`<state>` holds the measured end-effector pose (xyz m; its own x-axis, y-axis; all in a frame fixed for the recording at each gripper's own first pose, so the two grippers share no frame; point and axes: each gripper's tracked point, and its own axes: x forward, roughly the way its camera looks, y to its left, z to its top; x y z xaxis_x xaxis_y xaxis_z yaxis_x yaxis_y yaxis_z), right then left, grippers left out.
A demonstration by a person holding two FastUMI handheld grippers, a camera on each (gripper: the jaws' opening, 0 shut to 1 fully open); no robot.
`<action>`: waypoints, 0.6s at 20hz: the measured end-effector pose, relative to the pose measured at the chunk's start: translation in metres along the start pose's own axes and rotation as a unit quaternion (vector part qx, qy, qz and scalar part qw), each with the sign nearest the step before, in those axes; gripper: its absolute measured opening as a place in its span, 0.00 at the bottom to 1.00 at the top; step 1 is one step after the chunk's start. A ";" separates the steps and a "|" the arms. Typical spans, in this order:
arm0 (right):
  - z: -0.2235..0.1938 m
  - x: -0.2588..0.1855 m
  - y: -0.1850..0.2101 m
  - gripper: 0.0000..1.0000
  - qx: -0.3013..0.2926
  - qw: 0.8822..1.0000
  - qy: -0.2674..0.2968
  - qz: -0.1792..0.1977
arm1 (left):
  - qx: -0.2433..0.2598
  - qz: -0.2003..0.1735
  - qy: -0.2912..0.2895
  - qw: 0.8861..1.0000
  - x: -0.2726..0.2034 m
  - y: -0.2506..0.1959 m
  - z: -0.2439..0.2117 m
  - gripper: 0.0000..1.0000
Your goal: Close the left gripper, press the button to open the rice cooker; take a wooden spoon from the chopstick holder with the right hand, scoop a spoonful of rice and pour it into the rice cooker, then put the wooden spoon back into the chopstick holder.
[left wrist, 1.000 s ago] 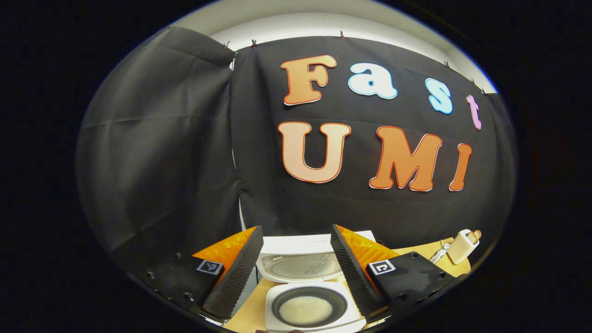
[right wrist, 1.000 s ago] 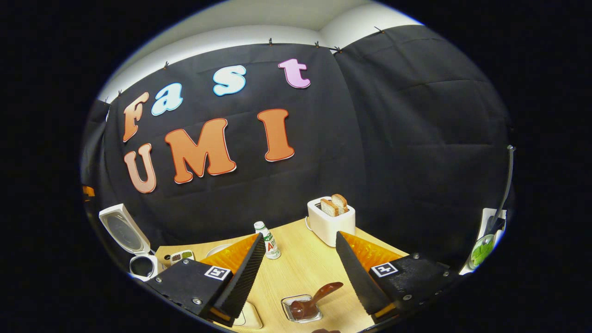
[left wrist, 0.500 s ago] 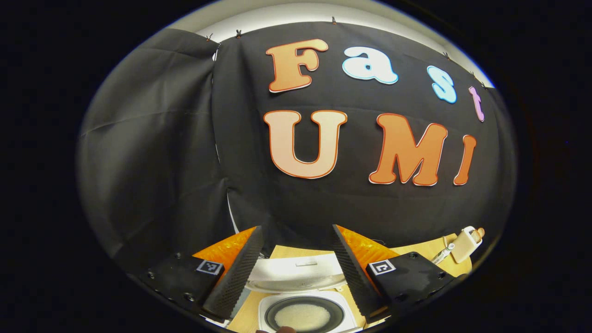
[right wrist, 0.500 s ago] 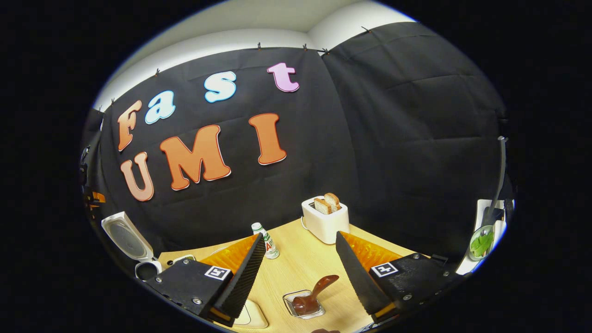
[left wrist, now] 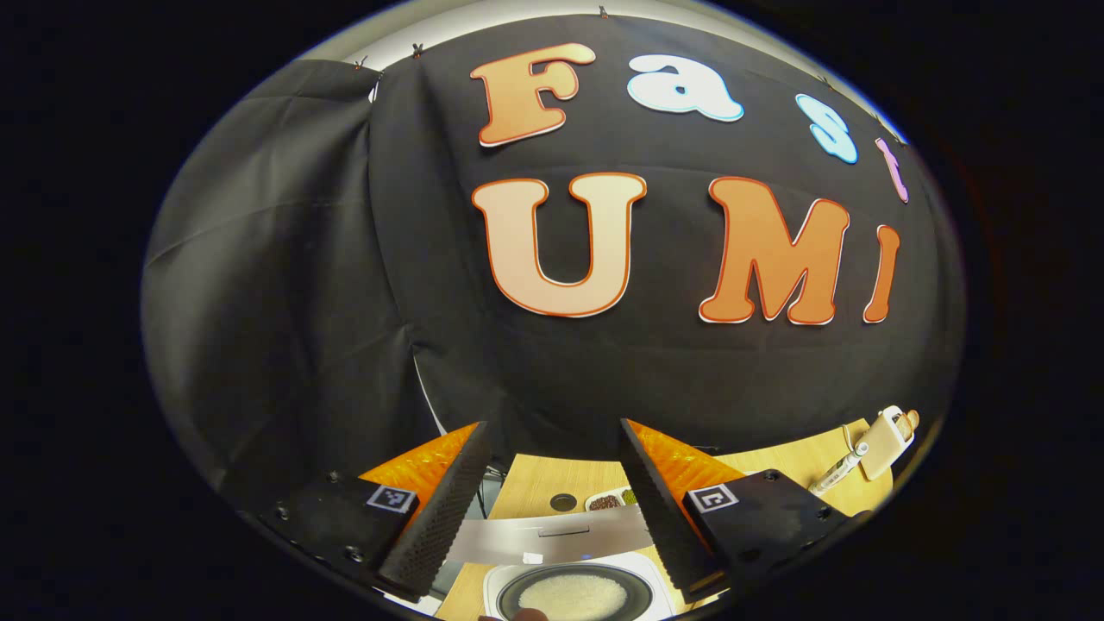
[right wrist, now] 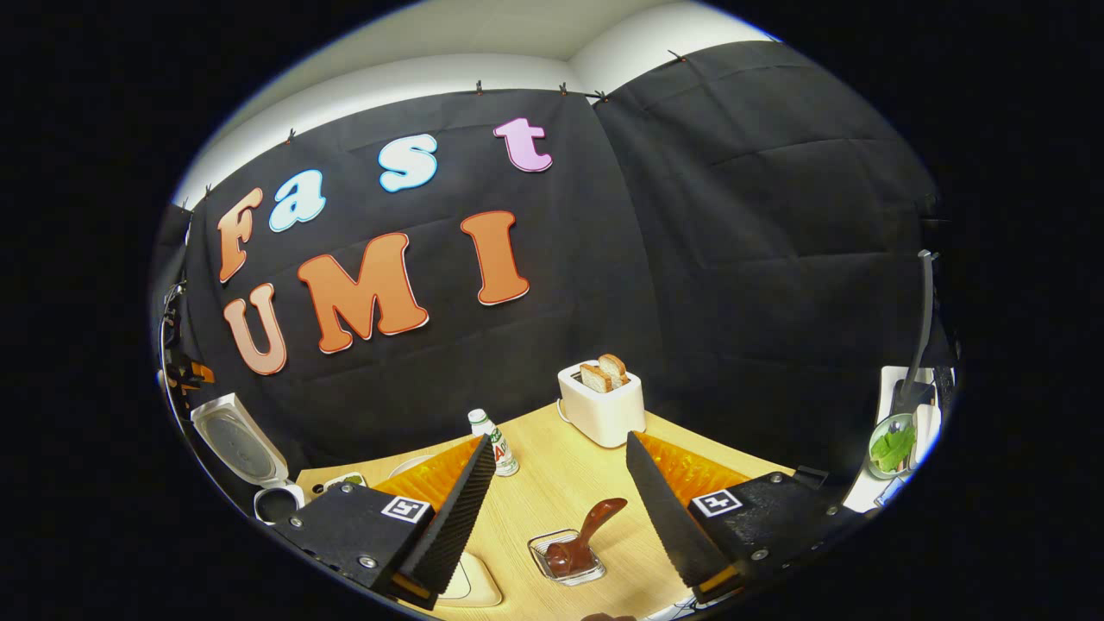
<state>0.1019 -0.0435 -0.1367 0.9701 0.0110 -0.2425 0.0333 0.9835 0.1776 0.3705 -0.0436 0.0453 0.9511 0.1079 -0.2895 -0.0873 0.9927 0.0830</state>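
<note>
Rice cooker (left wrist: 573,593) open, left gripper (left wrist: 552,509) spread above

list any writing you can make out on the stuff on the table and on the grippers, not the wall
Nothing here reads clearly.
Bottle: its label carries red and green print, too small and blurred to read.
Rice cooker lid: a small mark near its middle, too small to read.
Right gripper and left gripper: black and white square markers, patterns rather than words.
Toaster: no writing visible.
</note>
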 end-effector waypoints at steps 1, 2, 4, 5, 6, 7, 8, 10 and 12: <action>-0.001 -0.001 0.001 0.95 -0.001 1.000 0.002 0.001 | -0.006 -0.001 0.006 1.000 0.001 0.001 -0.005 0.99; -0.003 -0.001 0.001 0.95 -0.003 1.000 0.004 0.002 | -0.011 -0.001 0.010 1.000 0.001 0.003 -0.010 0.99; -0.001 -0.002 0.003 0.95 -0.004 1.000 0.003 0.004 | -0.009 -0.003 0.020 1.000 0.001 0.003 -0.020 0.98; -0.001 -0.002 0.005 0.95 -0.003 1.000 0.003 0.007 | -0.007 -0.005 0.023 1.000 0.001 0.002 -0.023 0.99; -0.001 -0.001 0.007 0.95 0.000 1.000 0.003 0.010 | -0.009 -0.010 0.029 0.999 0.001 0.000 -0.028 0.99; -0.002 0.000 0.009 0.95 0.003 1.000 0.004 0.012 | -0.011 -0.011 0.034 0.999 -0.001 0.000 -0.033 0.99; -0.003 0.002 0.010 0.95 0.005 1.000 0.005 0.014 | -0.010 -0.010 0.037 0.999 0.000 0.000 -0.036 0.98; -0.007 0.003 0.013 0.95 0.009 1.000 0.010 0.021 | -0.015 -0.012 0.035 0.999 -0.004 0.002 -0.040 0.99; -0.011 0.005 0.018 0.95 0.011 1.000 0.014 0.026 | -0.021 -0.017 0.036 0.999 -0.009 0.001 -0.043 0.99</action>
<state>0.1050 -0.0239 -0.1455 0.9634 0.0673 -0.2593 -0.0116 0.9775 0.2108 0.3492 -0.0410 0.0073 0.9298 0.0757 -0.3601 -0.0685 0.9971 0.0328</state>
